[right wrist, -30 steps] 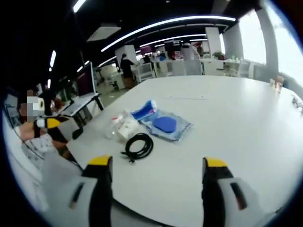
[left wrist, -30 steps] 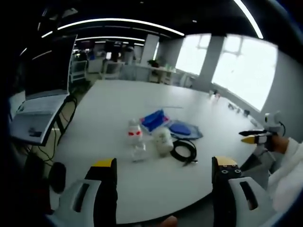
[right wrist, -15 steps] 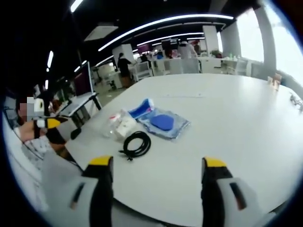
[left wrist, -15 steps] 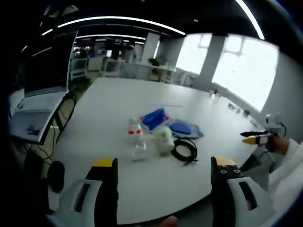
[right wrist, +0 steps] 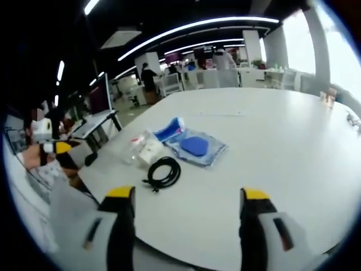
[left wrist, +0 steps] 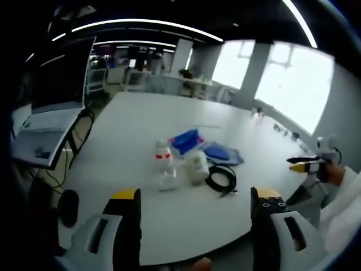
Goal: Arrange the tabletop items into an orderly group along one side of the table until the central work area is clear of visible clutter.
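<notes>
In the left gripper view, a laptop point(left wrist: 48, 121) sits on a side stand at the far left, beside the white table point(left wrist: 130, 130). The left gripper point(left wrist: 194, 217) hangs over the near table edge with its jaws wide apart and nothing between them. Ahead, near the table's middle, the items cluster: a clear bottle point(left wrist: 164, 164) with a red label, a white bottle point(left wrist: 197, 165) lying just beside it, a blue pack point(left wrist: 186, 140) behind, a blue pouch point(left wrist: 221, 153), and a coiled black cable point(left wrist: 220, 178) at the right. In the right gripper view, the right gripper point(right wrist: 186, 220) is likewise gaping and empty above the table edge, with the cable point(right wrist: 163, 172) and pouch point(right wrist: 196, 148) ahead of it.
</notes>
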